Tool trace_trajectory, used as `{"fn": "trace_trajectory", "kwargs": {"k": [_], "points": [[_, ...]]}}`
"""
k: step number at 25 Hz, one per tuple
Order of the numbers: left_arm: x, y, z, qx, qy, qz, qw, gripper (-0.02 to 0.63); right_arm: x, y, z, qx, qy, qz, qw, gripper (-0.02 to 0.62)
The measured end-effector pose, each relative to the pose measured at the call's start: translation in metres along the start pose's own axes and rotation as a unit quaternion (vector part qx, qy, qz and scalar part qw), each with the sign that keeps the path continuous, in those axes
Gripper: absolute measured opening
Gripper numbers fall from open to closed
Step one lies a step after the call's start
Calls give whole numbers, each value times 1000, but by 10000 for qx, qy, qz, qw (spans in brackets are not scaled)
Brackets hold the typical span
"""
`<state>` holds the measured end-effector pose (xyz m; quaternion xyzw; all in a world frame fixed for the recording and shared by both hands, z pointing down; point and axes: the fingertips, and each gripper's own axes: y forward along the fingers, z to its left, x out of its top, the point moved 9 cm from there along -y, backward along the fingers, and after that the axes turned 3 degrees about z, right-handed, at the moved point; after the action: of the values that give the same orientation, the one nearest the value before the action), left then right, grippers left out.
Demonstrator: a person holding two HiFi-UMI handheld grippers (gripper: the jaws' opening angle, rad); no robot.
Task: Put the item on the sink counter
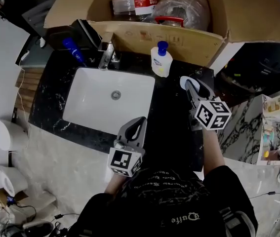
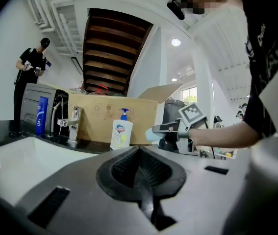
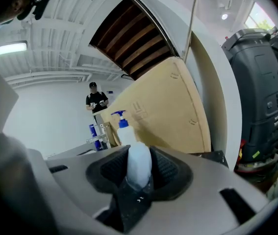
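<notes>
Black marble sink counter (image 1: 50, 98) with a white rectangular basin (image 1: 95, 102) sunk into it, in a white room with a dark slatted wooden soffit (image 2: 114, 48) overhead. A chrome faucet (image 1: 107, 56), a blue upright bottle (image 1: 73, 50) and a white soap bottle with a blue pump (image 1: 161, 59) stand along the back edge. A large open cardboard box (image 1: 179, 42) sits directly behind them and blocks the view beyond.

The head view gives the layout but not the grips. The right gripper view shows the right gripper (image 3: 139, 170) pinching a pale blue rounded item (image 2: 153, 133). The left gripper view shows that item held clear above the counter's right end, right of the pump bottle. The left gripper (image 2: 139, 166) has its jaws pressed together on nothing, near the basin's front corner. A person in black (image 2: 31, 77) stands in the background.
</notes>
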<state>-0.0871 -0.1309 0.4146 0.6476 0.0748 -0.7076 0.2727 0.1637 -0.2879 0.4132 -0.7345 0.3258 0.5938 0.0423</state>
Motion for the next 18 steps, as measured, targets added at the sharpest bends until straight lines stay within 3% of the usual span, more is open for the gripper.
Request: {"fn": "trace_trajectory", "kwargs": {"k": [7, 18], "points": [[-3, 8, 4, -78, 7, 139, 9999, 7, 3, 32, -28, -190, 409, 209, 9988, 118], [-4, 22, 15, -241, -153, 222, 9993, 6, 10, 85, -45, -400, 307, 867, 9950, 120]]}}
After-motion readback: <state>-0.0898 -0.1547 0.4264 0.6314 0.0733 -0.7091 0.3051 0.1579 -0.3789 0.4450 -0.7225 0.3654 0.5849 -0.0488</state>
